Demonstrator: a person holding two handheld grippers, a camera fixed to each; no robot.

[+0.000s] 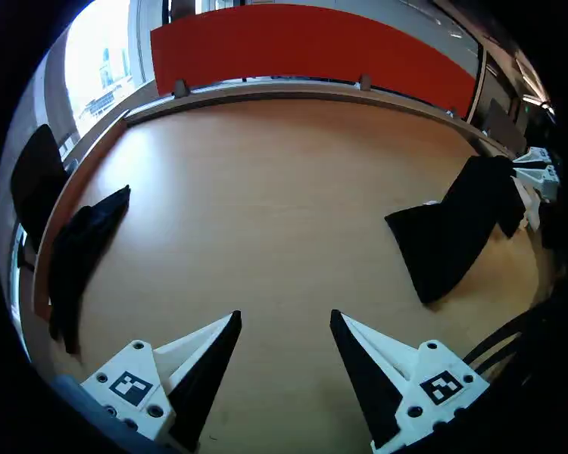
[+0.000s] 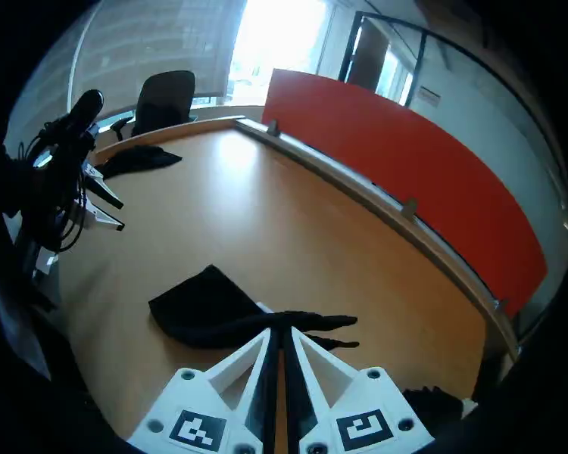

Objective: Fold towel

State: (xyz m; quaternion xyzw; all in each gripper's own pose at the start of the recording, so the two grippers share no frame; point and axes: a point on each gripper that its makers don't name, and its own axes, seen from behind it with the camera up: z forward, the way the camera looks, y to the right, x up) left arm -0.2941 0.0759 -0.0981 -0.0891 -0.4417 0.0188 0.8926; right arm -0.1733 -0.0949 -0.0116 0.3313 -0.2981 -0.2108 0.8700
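your right gripper (image 2: 282, 331) has its fingers pressed together with only a sliver between them. a thin edge of the black towel (image 2: 204, 306) runs into the tips, so it looks pinched there. the rest of the towel lies just beyond those tips, a rumpled heap on the near right part of the wooden table (image 2: 299, 204).

in the left gripper view the towel rises from the tabletop in a slack sheet toward the right gripper. that suggests how it handles: light, soft, with no stiffness of its own, so it drapes and bunches wherever it isn't held. it probably won't slide much between the pads, but a pinch on one layer near an edge can drag free if you pull hard, and the black folds hide the hems. take it by the corners, not mid-cloth. the free corner low on the table, nearest your other hand, looks like the sensible second hold.

your left gripper (image 1: 285, 314) is spread wide over bare wood, holding nothing, well apart from the towel. farther off, on the left edge of the table, lies a second dark cloth (image 1: 83, 250); leave it alone. beyond it stands an office chair (image 2: 163, 94), and a red divider (image 2: 405, 166) runs along the far edge.
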